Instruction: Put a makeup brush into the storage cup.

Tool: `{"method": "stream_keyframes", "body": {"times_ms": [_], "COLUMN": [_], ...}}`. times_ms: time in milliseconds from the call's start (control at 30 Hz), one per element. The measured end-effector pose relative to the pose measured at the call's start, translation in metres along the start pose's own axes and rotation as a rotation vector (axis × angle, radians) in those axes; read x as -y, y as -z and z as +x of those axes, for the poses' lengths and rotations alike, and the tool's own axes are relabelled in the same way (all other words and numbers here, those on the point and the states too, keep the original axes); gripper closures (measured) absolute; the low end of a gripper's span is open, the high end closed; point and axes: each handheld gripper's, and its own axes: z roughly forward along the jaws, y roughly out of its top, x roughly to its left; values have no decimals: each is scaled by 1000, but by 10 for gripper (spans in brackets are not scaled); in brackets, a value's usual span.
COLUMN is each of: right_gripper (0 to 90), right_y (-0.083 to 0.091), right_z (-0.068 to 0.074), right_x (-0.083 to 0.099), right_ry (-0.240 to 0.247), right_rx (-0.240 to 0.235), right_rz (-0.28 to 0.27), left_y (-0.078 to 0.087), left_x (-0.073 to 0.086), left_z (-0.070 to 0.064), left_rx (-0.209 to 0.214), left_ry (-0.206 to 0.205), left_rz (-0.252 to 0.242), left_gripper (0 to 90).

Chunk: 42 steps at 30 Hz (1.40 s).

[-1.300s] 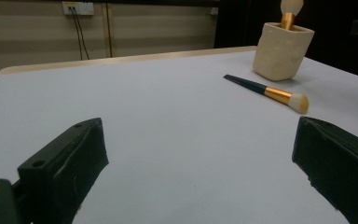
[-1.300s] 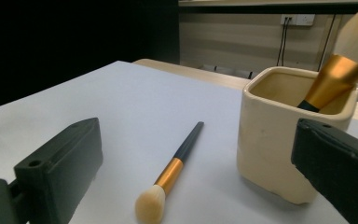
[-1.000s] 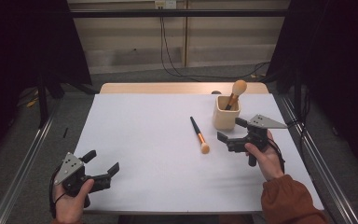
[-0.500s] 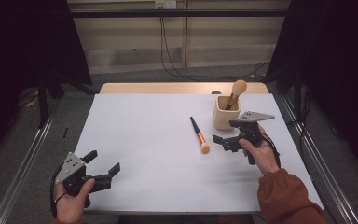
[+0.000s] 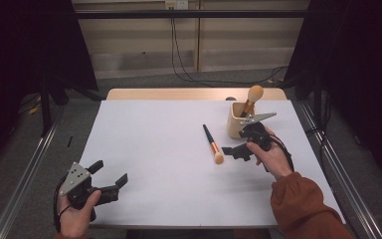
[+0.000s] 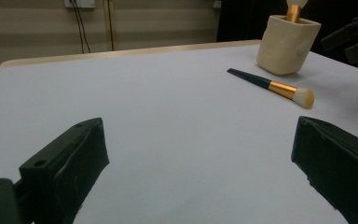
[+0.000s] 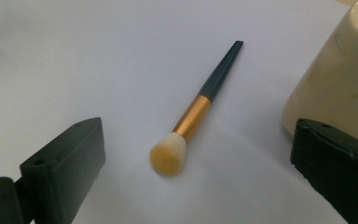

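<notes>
Right gripper [image 5: 235,150] moved in toward makeup brush [image 5: 212,145], jaws spread to straddle it | brush flat on white table [image 5: 149,149] beside ceramic cup [image 5: 237,121] | left gripper [image 5: 107,180] spread, idle near table's front edge

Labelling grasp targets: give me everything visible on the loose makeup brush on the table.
The makeup brush lies flat on the white table, just left of the cream cup and apart from it. It has a dark tapered handle, a gold metal-looking ferrule and a rounded pale bristle head, which points toward the person. Nothing grips it; the right gripper hovers open near the bristle end.
</notes>
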Motion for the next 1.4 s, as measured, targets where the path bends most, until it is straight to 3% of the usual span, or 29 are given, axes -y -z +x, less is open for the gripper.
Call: {"method": "stream_keyframes", "body": {"times_ms": [500, 833, 1100, 1400], "right_gripper": [44, 48, 53, 44], "right_y": [-15, -30, -40, -53], "right_z": [-1, 6, 9, 14], "right_x": [-15, -33, -44, -54], "right_ry": [-25, -20, -20, -16], "right_rx": [4, 15, 22, 37], "right_rz": [247, 378, 458, 513], "left_y": [0, -1, -1, -1], "left_x": [0, 0, 0, 0], "left_z": [0, 0, 0, -1], "left_rx": [0, 3, 6, 13], "left_ry": [-5, -5, -7, -12], "left_rz": [4, 7, 9, 5], "left_gripper": [33, 33, 33, 36]}}
